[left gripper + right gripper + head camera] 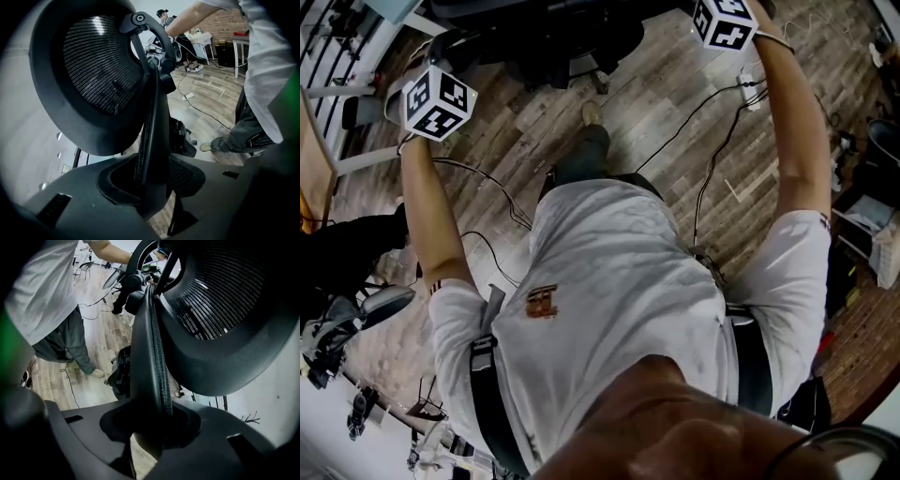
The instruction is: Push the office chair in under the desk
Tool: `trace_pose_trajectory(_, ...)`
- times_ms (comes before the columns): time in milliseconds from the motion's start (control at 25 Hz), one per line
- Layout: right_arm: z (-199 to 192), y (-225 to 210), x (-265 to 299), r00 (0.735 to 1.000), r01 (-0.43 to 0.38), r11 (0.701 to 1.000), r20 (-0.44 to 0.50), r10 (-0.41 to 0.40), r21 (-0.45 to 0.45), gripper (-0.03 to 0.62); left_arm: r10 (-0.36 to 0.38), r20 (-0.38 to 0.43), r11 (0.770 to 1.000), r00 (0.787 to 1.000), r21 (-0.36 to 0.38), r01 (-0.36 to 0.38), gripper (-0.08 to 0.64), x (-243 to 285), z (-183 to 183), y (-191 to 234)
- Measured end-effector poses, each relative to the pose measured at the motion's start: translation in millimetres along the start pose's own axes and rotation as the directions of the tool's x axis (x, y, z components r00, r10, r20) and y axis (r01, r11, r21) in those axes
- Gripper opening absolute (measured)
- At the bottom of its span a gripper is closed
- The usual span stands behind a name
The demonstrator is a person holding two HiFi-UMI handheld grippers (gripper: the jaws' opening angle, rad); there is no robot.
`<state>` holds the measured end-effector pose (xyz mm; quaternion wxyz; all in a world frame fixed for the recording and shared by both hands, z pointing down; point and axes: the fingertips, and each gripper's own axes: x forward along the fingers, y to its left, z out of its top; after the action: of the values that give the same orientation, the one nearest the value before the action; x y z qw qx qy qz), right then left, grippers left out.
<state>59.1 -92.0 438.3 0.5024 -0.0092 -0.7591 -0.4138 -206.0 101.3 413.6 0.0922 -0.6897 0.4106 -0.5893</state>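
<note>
The black office chair [546, 37] stands at the top of the head view, on the wood floor. Its mesh headrest [93, 70] fills the upper left of the left gripper view, and the thin edge of the backrest [152, 122] runs down between the jaws of my left gripper [150, 183], which is shut on it. My right gripper [154, 425] grips the backrest's other edge [150, 348] the same way, under the headrest [225, 301]. From the head camera only the marker cubes show, the left one [439, 101] and the right one [724, 23]; the jaws are hidden.
A white desk frame [358, 161] stands at the upper left. Cables [703, 112] and a power strip [751, 89] lie on the floor right of the chair. Dark equipment [342, 248] sits at the left, bins [881, 150] at the right. My foot [592, 114] is just behind the chair.
</note>
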Motion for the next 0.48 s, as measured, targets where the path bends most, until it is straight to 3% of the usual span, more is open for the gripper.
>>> trace_pose_trajectory(480,-41.1,-100.4,69.3,1.0,-0.021,1.0,0.004,0.021,-0.02,0.133,0.003,-0.026,1.0,1.0,-0.025,-0.004,0.184,73.6,5.6,93.1)
